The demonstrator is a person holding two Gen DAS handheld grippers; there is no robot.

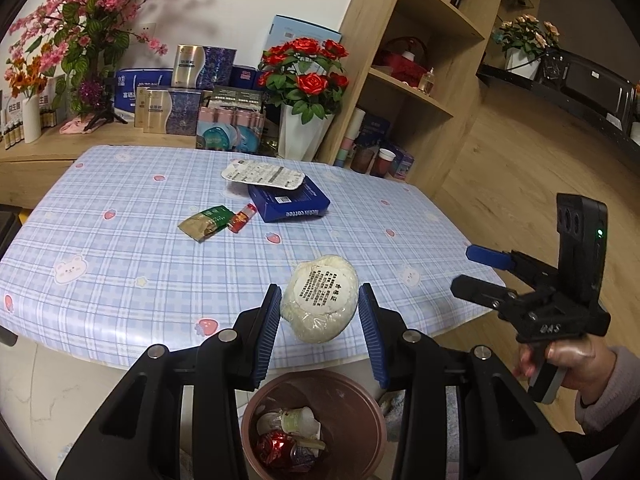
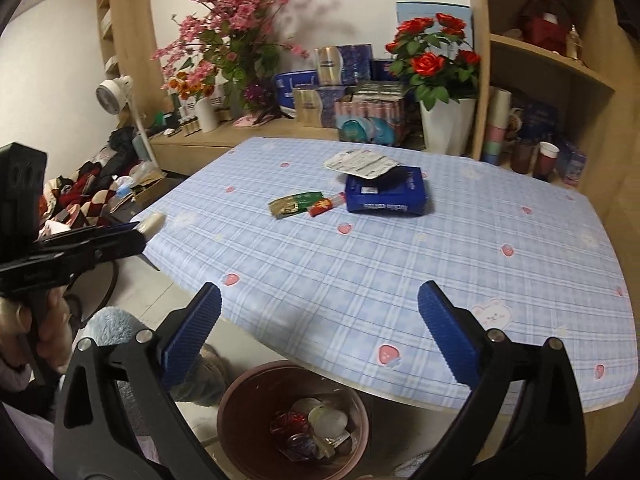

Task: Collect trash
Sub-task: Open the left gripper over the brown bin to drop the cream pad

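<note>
My left gripper [image 1: 320,330] holds a white round packet with a printed label [image 1: 320,298] between its blue pads, above the table's near edge and the brown trash bin [image 1: 376,412]. In the right wrist view the left gripper [image 2: 138,230] shows at the left with a bit of the white packet [image 2: 154,222]. My right gripper [image 2: 320,334] is open and empty above the bin [image 2: 236,396]; it also shows in the left wrist view [image 1: 468,266]. On the table lie a green-gold wrapper [image 1: 206,222], a small red tube [image 1: 242,218], a blue coffee box [image 1: 288,202] and a white blister sheet [image 1: 262,175].
The table [image 1: 120,240] has a blue checked cloth. Behind it a low wooden shelf holds boxes, a vase of red roses [image 1: 306,120] and pink blossoms [image 1: 92,20]. A tall shelf unit [image 1: 416,80] stands at the right. The bin holds several wrappers.
</note>
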